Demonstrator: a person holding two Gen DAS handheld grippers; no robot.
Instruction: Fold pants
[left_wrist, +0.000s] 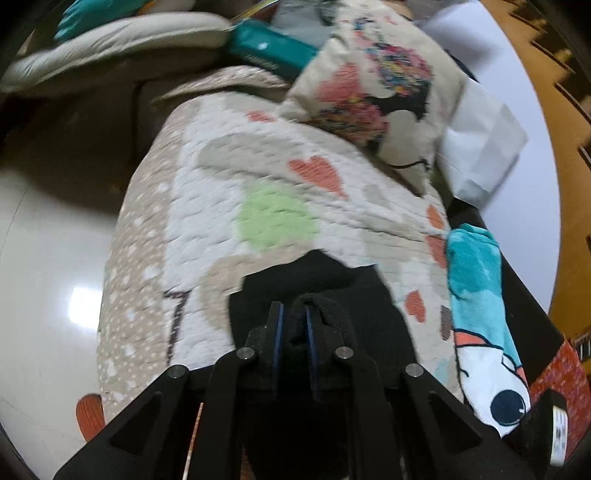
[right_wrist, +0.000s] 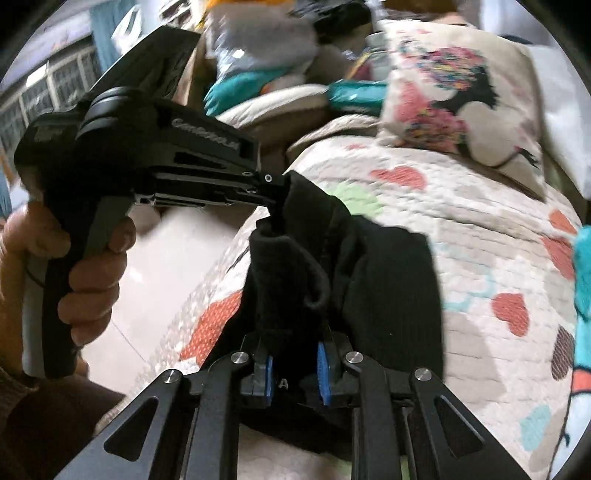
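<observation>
The black pants (right_wrist: 388, 280) hang bunched over a quilted bedspread with hearts (right_wrist: 461, 221). My left gripper (left_wrist: 293, 325) is shut on a thick black edge of the pants (left_wrist: 332, 273). It also shows in the right wrist view (right_wrist: 275, 192), held in a hand at the left, pinching the fabric's top end. My right gripper (right_wrist: 295, 354) is shut on a lower bunch of the same pants, the cloth rising between its blue pads (right_wrist: 323, 363). The fabric stretches between the two grippers above the bed.
A printed pillow (left_wrist: 380, 88) lies at the head of the bed. A teal cartoon blanket (left_wrist: 480, 317) lies along the right edge. A teal box (left_wrist: 273, 48) and cushions (left_wrist: 122, 48) sit beyond. Glossy pale floor (left_wrist: 48, 258) lies left.
</observation>
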